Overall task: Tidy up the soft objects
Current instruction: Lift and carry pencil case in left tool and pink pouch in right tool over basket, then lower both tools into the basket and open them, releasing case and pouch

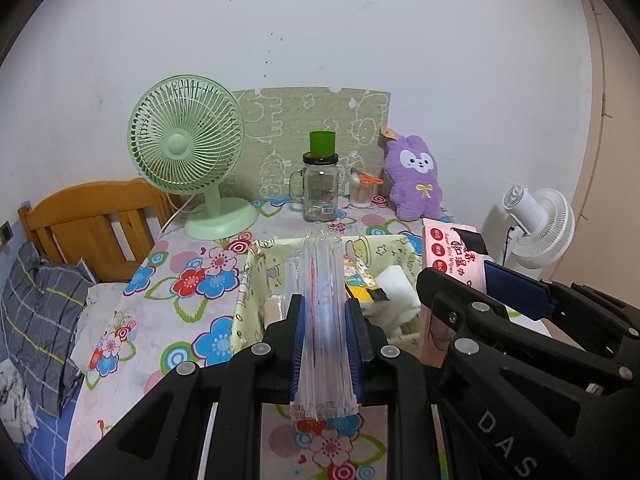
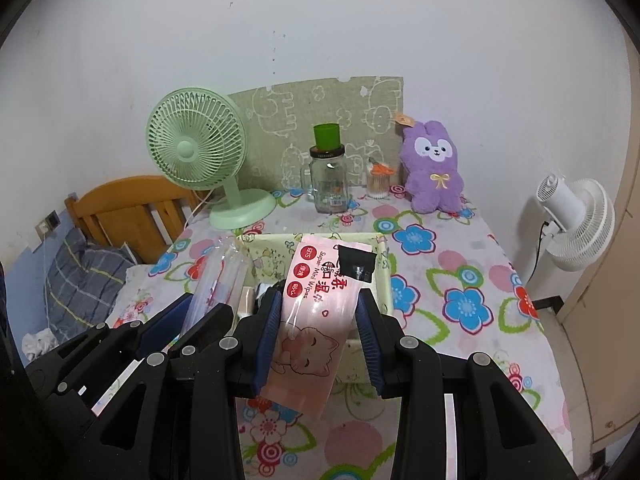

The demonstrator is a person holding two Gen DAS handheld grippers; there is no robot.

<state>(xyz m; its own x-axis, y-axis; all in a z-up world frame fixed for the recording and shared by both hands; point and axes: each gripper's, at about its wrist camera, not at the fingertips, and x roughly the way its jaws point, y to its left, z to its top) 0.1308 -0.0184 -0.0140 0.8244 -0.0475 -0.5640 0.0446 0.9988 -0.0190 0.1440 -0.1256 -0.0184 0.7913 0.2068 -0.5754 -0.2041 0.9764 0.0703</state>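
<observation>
1. My left claw (image 1: 326, 344) is pinching a clear plastic packet (image 1: 323, 320) between its blue pads. The packet stands upright in the grip, with its top end reaching over the basket's near rim.
2. My right claw (image 2: 318, 334) is pinching a pink wipes pack (image 2: 316, 312) with a cat drawing on it. The pack sits tilted in the grip, and the black tape patch at its top end is over the basket.
3. The two claws sit side by side near the front edge of the table (image 2: 460, 272), left one just beside the right.
4. The fabric basket (image 1: 248, 280) sits mid-table on the flowered cloth, just ahead of both claws. Inside it I can see a white sponge block (image 1: 394, 286), something yellow and a beige item. I can't tell what the last two are.
5. Along the back edge of the table, left to right: green fan (image 1: 186, 148), glass jar (image 1: 320, 188) with a green cup (image 1: 322, 143) on its lid, a small tub of cotton swabs (image 1: 363, 192), and a purple plush toy (image 1: 416, 178).
6. The plush leans on the wall at the back right corner, well apart from the basket.
7. A white fan (image 2: 576, 224) stands off the table's right edge. A wooden bed frame (image 1: 92, 224) and a grey plaid pillow (image 1: 40, 312) are off its left edge.
</observation>
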